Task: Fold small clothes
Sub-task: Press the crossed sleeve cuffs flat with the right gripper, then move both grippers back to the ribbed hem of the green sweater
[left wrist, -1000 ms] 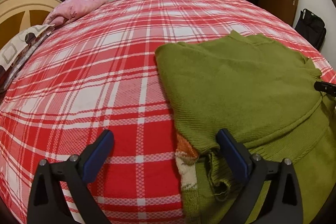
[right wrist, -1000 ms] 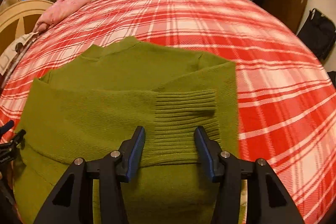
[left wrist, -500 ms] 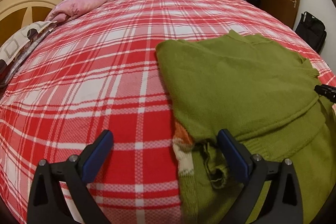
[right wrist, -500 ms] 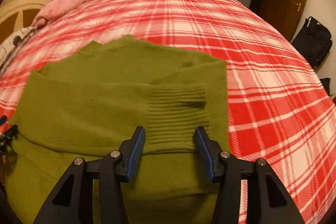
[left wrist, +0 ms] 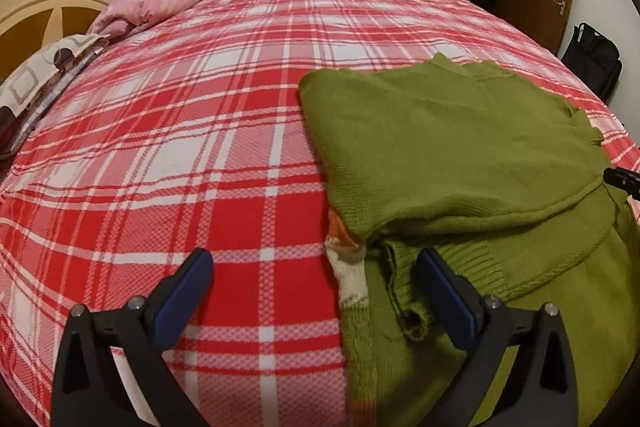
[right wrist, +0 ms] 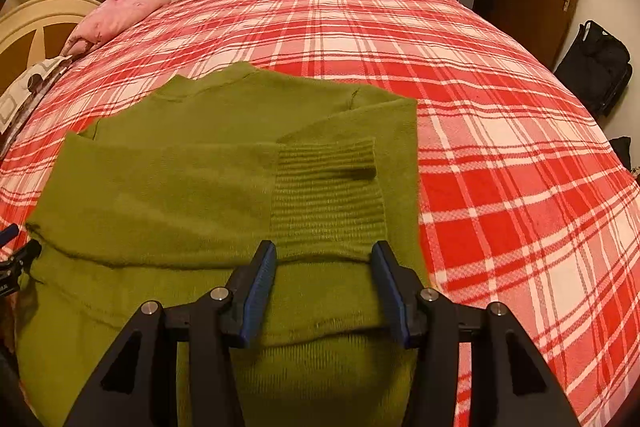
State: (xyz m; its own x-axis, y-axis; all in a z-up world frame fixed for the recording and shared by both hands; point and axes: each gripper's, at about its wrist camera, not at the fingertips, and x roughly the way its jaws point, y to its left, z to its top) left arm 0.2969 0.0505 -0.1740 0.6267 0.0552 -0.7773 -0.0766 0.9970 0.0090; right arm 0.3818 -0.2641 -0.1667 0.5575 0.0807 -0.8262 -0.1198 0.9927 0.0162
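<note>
Green sweater point(right wrist: 208, 195) lies on the plaid bed point(left wrist: 200, 131), sleeves folded in, collar at the far side.

Its long axis runs away from both tools. The right gripper point(right wrist: 324, 287) is nearer, jaws apart, straddling the ribbed cuff point(right wrist: 326, 195) over the near part; the left gripper point(left wrist: 316, 291) is spread wide at the sweater's left edge, gripping nothing.
</note>
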